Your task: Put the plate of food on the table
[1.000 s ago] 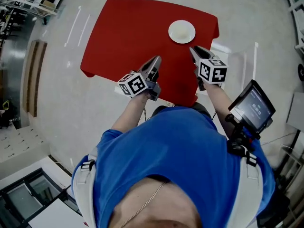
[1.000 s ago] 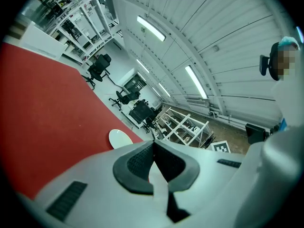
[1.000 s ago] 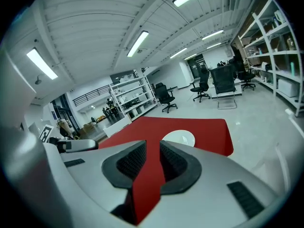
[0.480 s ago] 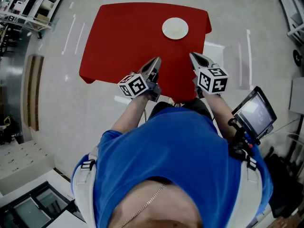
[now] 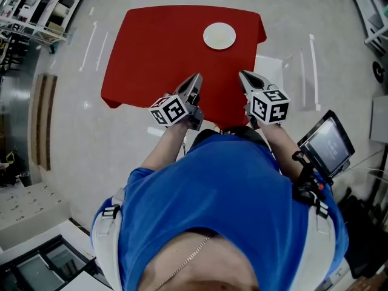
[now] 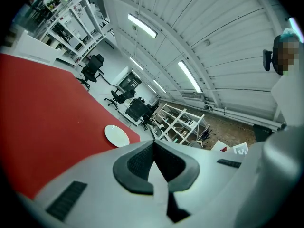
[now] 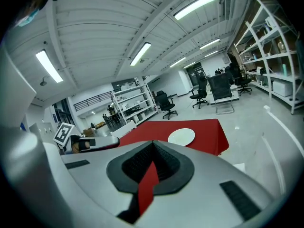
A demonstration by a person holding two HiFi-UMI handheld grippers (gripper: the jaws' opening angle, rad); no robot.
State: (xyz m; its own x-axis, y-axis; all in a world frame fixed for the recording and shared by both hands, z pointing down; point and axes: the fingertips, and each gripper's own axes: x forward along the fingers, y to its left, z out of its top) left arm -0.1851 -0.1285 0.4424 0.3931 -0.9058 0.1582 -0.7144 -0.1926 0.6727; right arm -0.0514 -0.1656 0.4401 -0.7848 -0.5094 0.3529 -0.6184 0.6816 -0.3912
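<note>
Plate (image 5: 219, 36): white, on red counter (image 5: 151, 47), well beyond right hand-held gripper (image 5: 243, 74); left hand-held gripper (image 5: 196, 77) alongside it (both clenched, empty).

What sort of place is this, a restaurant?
More likely a lab or workshop hall than a restaurant: metal shelving racks, rolling office chairs and ceiling strip lights surround one red-covered table holding a white plate.

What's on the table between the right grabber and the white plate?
Nothing. Only the bare red table lies between the right gripper and the plate. The head view shows it.
</note>
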